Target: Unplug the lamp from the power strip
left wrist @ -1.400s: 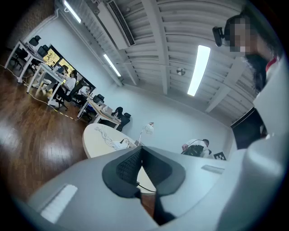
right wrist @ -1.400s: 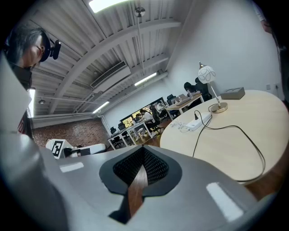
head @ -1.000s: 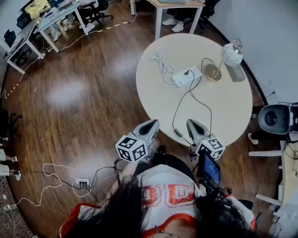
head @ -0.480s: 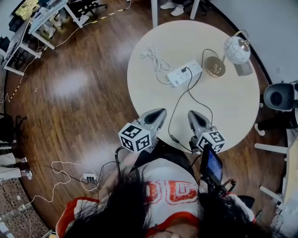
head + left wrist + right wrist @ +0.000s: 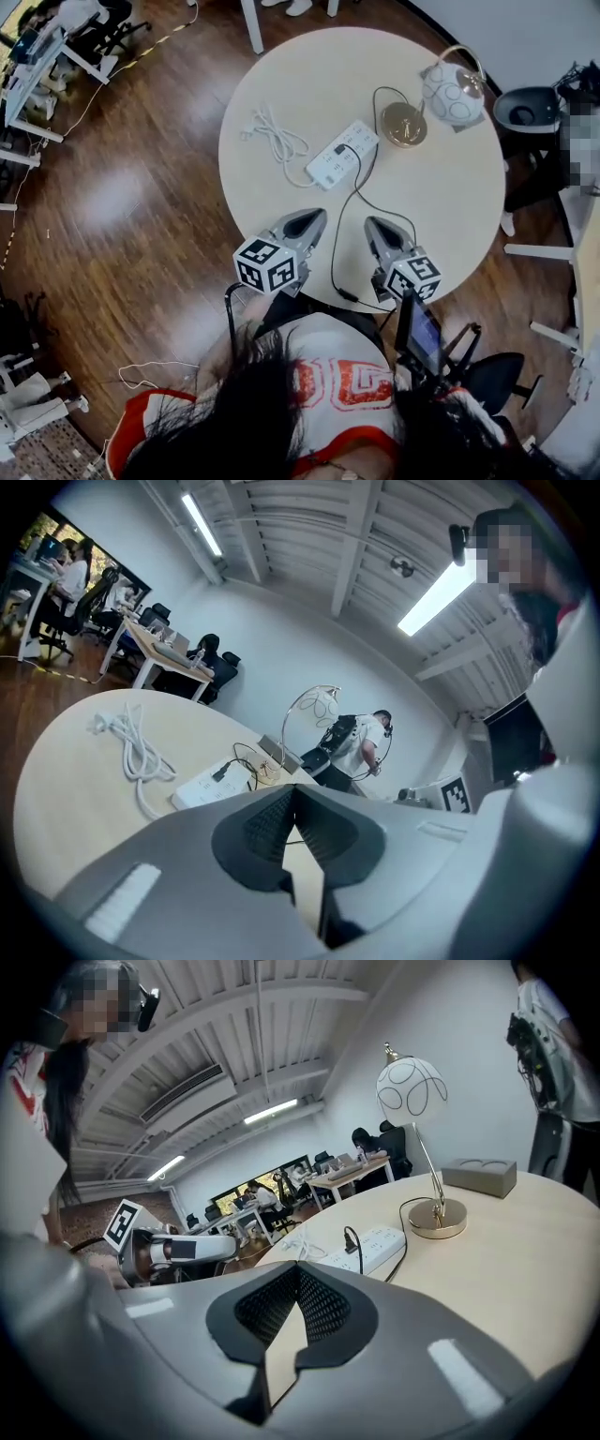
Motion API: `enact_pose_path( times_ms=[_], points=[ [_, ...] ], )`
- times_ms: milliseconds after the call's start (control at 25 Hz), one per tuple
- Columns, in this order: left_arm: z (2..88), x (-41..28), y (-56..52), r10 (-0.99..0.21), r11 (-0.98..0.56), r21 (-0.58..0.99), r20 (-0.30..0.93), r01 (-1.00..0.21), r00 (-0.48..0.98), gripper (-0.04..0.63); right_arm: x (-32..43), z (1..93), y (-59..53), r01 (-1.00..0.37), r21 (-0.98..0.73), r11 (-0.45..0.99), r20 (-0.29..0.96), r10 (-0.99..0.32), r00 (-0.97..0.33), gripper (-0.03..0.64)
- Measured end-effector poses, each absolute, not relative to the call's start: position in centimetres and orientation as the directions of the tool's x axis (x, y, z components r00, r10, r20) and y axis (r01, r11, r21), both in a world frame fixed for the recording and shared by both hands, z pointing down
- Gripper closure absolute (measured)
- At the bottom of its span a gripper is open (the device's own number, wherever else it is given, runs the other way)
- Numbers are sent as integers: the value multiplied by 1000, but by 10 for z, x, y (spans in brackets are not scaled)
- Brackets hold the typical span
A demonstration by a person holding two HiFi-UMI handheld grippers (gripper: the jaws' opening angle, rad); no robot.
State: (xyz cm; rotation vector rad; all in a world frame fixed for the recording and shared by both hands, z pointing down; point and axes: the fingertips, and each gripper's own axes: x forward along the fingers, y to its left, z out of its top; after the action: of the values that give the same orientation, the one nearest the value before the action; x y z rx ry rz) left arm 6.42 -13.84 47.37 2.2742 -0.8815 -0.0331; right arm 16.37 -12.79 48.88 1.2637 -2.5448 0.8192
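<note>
We hold both grippers low over the near edge of the round table (image 5: 469, 216), side by side with a gap between them, and both are well short of the power strip (image 5: 330, 165). The left gripper (image 5: 314, 217) has its fingers pressed together at the tips, with nothing between them. The right gripper (image 5: 373, 227) is the same, closed and empty. The white power strip lies slantwise near the middle of the table. The lamp's black plug (image 5: 339, 148) is still seated in one of its sockets, about midway along. From the plug the black cord (image 5: 360, 192) curves down toward us, passes between the two grippers to the table's near edge, then runs back up to the lamp (image 5: 446, 92). The lamp stands upright on the far right part of the table, just beyond the strip, with a round brass base (image 5: 403, 124) and a white globe shade marked with rings. A small grey box (image 5: 478, 1177) sits just beside that base. The strip's own white cable (image 5: 272, 139) lies bundled on the table to its left.
</note>
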Motion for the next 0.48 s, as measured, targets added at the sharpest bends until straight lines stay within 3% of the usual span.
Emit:
enact_pose_path(
  times_ms=[480],
  points=[
    [541,83,-212,-504,-568,562,340,-601,794,595,176,496,-193,-837,-215,504,509,-673,-536,615]
  ],
)
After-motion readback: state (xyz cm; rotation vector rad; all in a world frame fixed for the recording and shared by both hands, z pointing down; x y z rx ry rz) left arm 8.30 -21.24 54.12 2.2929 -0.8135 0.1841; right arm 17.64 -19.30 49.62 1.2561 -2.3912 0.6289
